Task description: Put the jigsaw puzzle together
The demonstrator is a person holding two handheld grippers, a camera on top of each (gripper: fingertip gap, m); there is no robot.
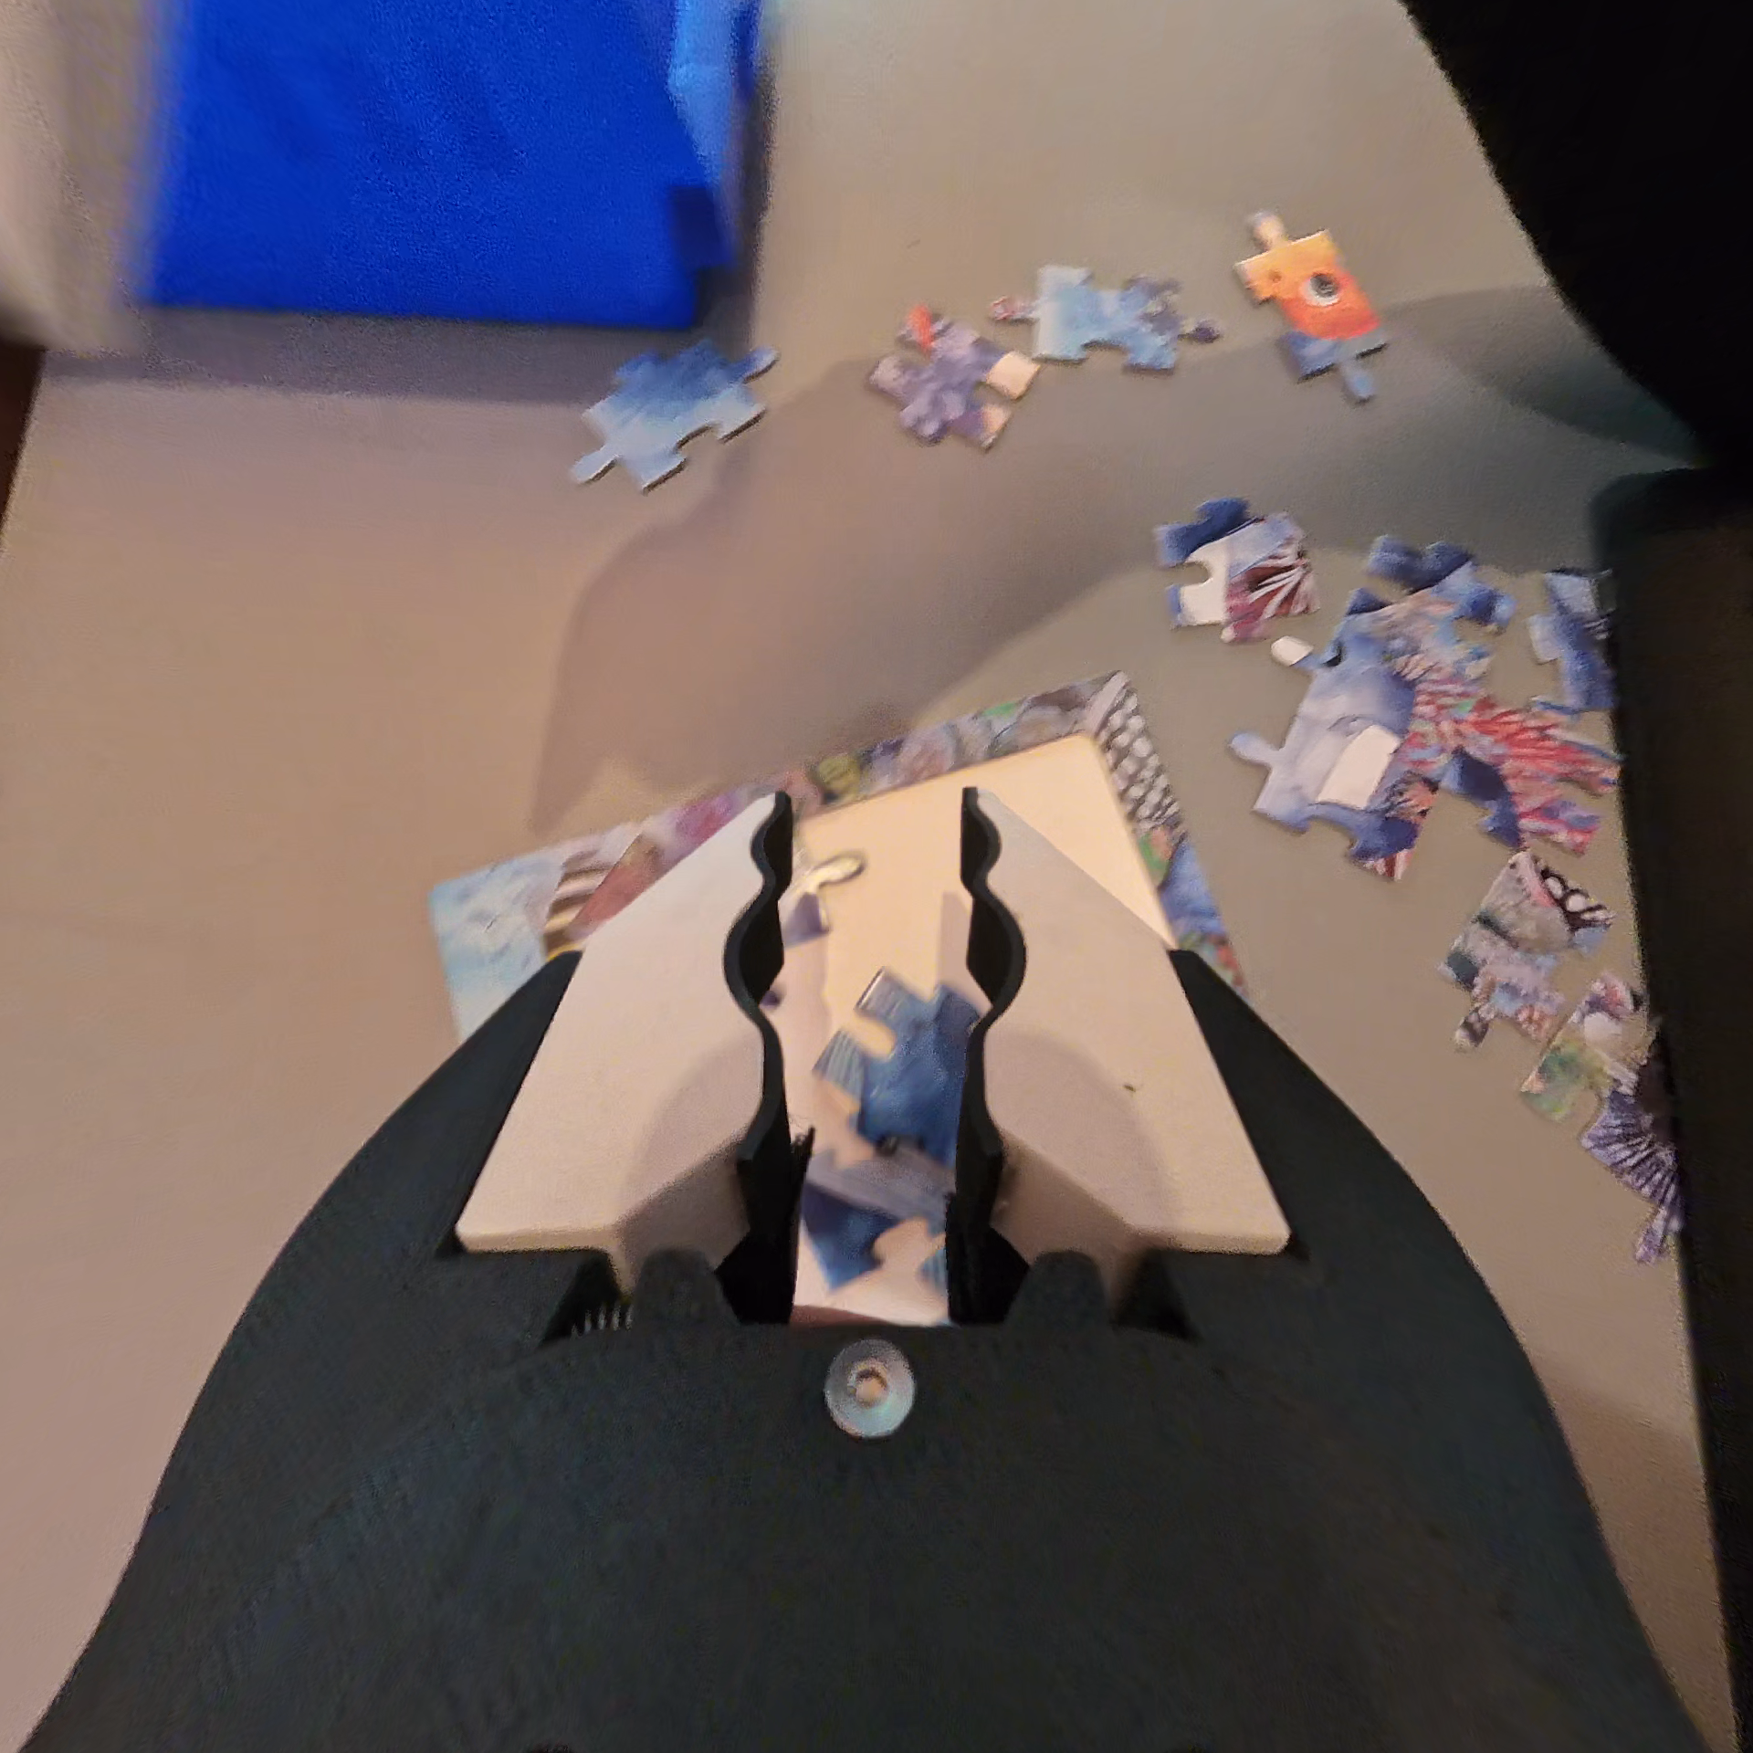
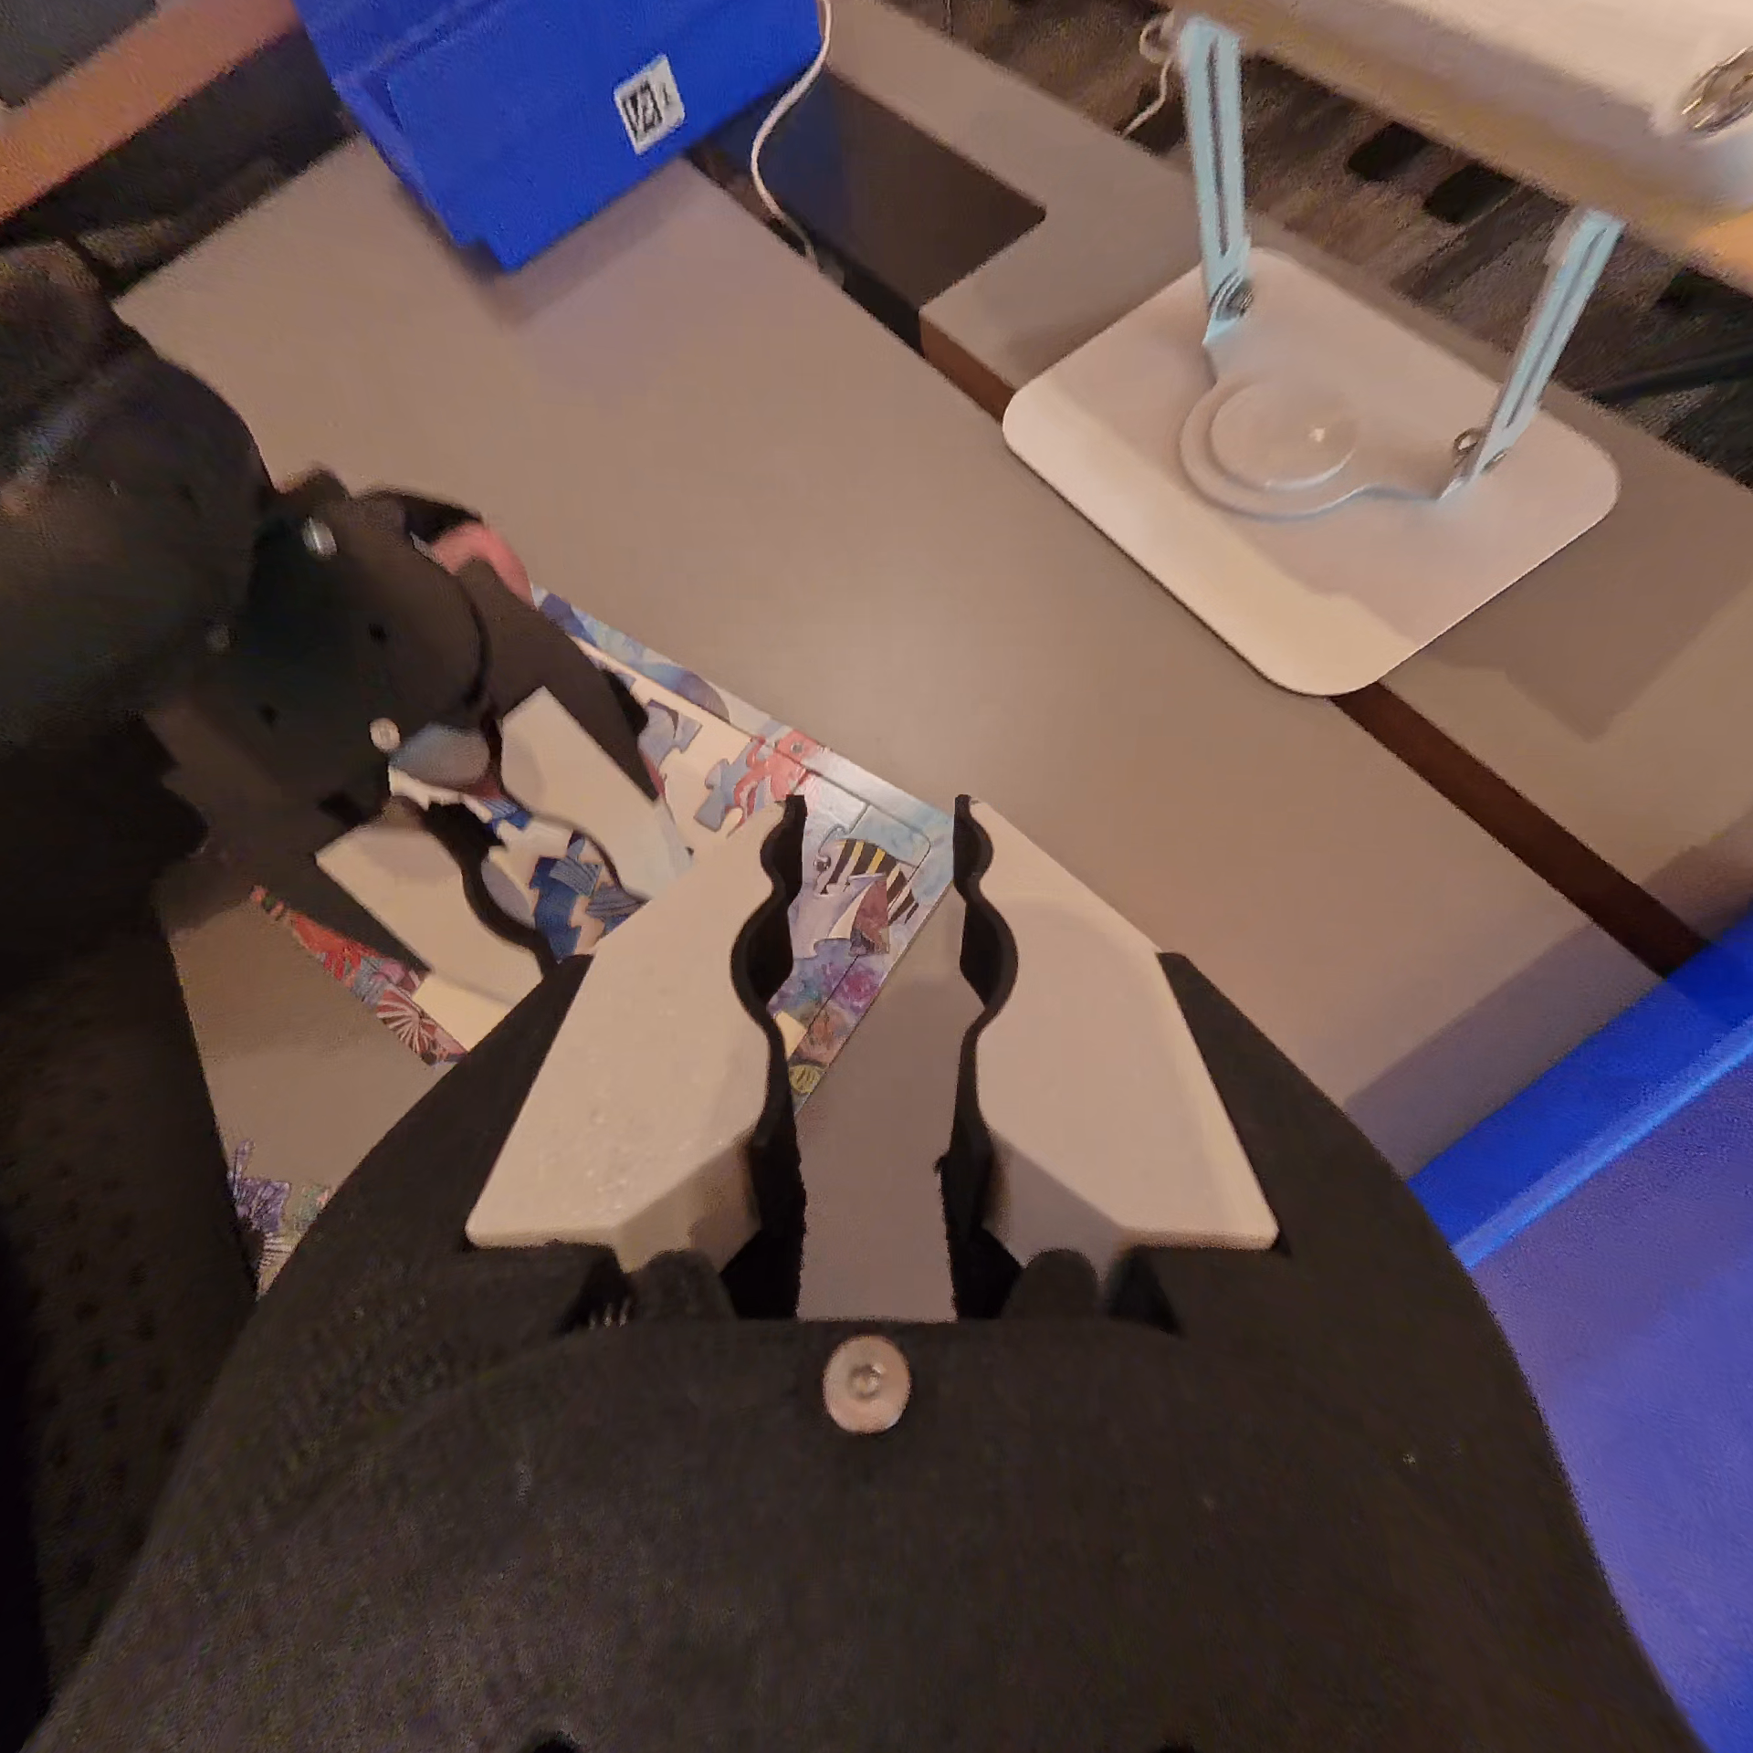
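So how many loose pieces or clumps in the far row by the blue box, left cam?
4: blue piece nearest the blue box, purple piece, pale blue clump, orange piece farthest right. More lie nearer, some cut off at the right edge.

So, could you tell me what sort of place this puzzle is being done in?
Probably an office or lab workspace, not a home: plain grey tables pushed together, a blue storage bin with a cable running beside it, and a white stand base holding equipment above the table.

Puzzle tray (image 1: 1129,749) on the table (image 1: 285,759), loose pieces (image 1: 949,379) beyond
More loose pieces right of the tray; a box (image 1: 427,152) behind them at far left
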